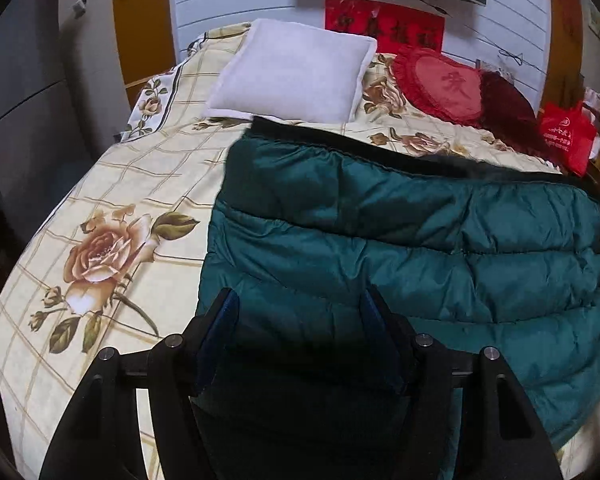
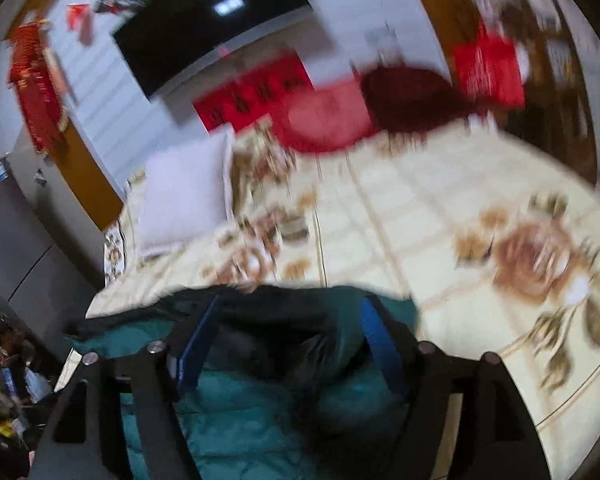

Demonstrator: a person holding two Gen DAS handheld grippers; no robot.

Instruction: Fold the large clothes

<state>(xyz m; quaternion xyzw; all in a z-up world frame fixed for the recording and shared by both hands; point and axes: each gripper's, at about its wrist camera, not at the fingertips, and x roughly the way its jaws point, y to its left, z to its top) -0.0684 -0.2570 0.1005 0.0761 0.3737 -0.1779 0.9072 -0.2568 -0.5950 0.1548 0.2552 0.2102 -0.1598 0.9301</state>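
1. Left wrist view: the left gripper point(image 1: 300, 304) stands with its jaws spread wide above the green quilted coat point(image 1: 400, 248), pinching nothing. The coat lies folded on the floral bedspread point(image 1: 112, 216), just below a white pillow point(image 1: 292, 72) and near a red heart cushion point(image 1: 440, 84).

2. Right wrist view, blurred: the right gripper point(image 2: 292, 320) is spread too, hanging over the coat's dark-trimmed edge point(image 2: 268, 300); its pads appear clear of the cloth.

Jacket point(image 1: 400, 232) on bed point(image 1: 112, 184), pillow point(image 1: 292, 72) behind.
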